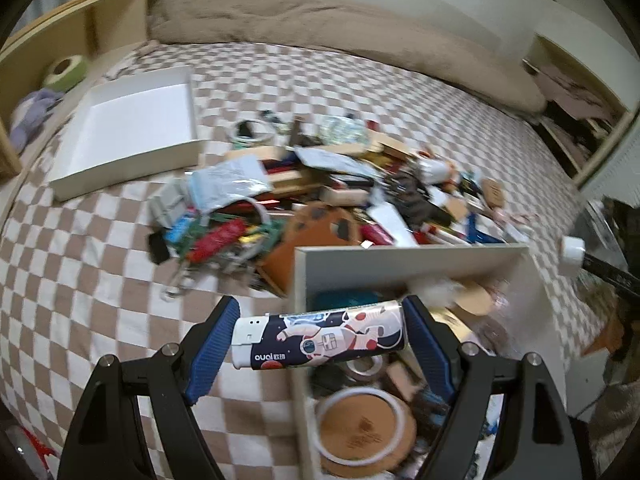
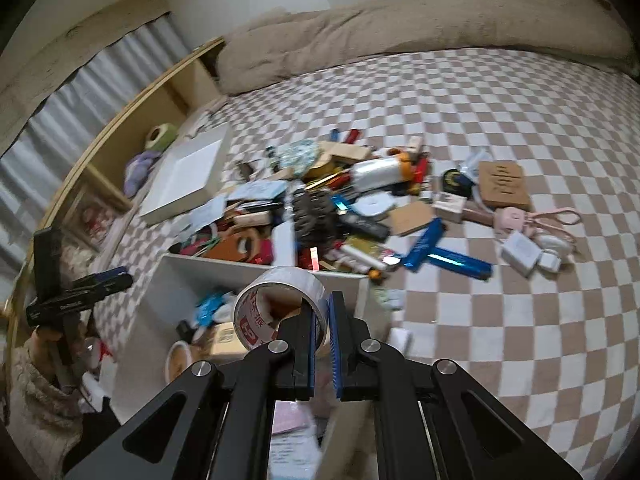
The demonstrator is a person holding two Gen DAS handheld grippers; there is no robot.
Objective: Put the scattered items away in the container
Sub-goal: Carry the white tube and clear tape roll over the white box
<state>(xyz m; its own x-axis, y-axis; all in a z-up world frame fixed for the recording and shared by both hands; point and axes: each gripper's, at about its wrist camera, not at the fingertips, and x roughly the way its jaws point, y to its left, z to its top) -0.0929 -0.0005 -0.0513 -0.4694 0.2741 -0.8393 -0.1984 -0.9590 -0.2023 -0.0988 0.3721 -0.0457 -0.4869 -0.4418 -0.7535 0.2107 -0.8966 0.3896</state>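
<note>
Lighter (image 1: pixel 320 338) lies crosswise, gripped end to end by the left tool (image 1: pixel 322 340), half over the box (image 1: pixel 412 254). Right tool (image 2: pixel 320 334) pinches the tape roll (image 2: pixel 278 304) above it.

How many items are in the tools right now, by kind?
Lighter, astronaut print, across the left tool: 1
Tape roll, wall pinched in the right tool: 1
Total: 2, both over the white container.
</note>
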